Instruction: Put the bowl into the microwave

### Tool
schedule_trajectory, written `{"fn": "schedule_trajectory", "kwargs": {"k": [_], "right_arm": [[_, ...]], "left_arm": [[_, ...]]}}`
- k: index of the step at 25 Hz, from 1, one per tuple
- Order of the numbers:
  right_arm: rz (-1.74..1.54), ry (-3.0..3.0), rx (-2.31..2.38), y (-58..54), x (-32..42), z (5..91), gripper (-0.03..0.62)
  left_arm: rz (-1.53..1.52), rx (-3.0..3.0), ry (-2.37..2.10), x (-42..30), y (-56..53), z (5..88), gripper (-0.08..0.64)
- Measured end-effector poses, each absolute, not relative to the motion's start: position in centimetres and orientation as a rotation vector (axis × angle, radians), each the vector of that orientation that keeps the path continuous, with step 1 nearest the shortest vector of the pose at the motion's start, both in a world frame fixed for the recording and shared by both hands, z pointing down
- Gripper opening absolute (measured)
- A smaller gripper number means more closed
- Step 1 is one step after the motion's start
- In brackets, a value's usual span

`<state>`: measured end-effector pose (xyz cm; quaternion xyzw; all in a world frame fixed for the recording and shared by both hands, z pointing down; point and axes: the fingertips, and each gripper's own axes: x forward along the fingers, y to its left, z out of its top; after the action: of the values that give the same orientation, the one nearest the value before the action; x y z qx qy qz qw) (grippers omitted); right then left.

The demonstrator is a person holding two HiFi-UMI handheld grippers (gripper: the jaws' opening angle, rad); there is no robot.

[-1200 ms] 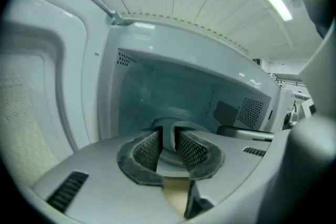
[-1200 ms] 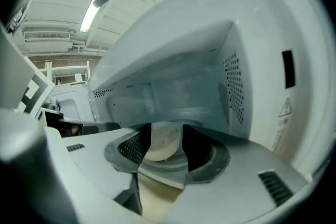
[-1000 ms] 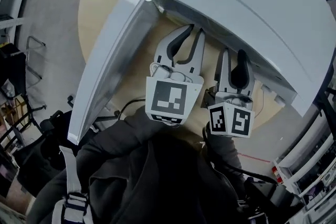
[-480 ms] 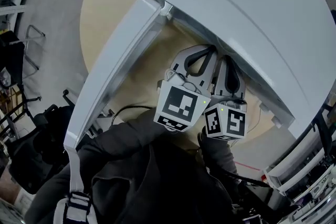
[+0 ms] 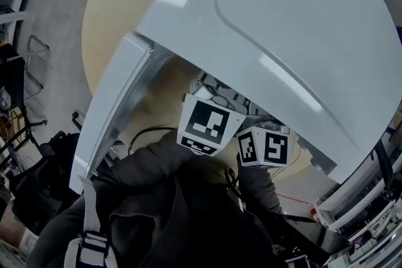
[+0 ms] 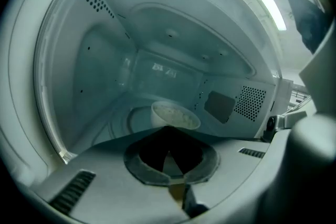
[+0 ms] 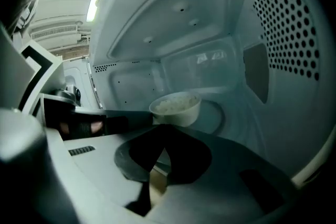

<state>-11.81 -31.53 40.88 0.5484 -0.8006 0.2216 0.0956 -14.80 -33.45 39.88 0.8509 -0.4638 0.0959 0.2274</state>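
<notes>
Far inside the microwave (image 6: 100,71), on its turntable (image 6: 132,120), sits the bowl (image 6: 175,115) — dead ahead of both grippers, beyond their tips, untouched. Left gripper (image 6: 169,136) and right gripper (image 7: 164,134) have fingers pressed together, empty — the open door (image 5: 107,128), frame left, lies nearer the left one.

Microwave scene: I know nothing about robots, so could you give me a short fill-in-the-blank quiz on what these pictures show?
The white microwave has its door standing ___.
Inside it sits a small white ___ filled with pale food.
The grey left gripper and the grey right gripper both have their jaws ___, with nothing between them.
Missing words: open; bowl; shut.
</notes>
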Motion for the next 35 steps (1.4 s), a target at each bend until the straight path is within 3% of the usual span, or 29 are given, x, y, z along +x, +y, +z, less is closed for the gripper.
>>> {"fn": "schedule_trajectory", "kwargs": {"k": [15,35], "right_arm": [[0.747,-2.494,1.534,-20.9,-16.0,36.4,0.011],[0.437,-2.624,1.621,-1.3,-14.1,26.0,0.011]], "left_arm": [[0.23,2.394,-1.287,-17.5,-22.7,34.0,0.009],[0.135,2.556,-1.455,-17.9,-2.8,24.2,0.009]]}}
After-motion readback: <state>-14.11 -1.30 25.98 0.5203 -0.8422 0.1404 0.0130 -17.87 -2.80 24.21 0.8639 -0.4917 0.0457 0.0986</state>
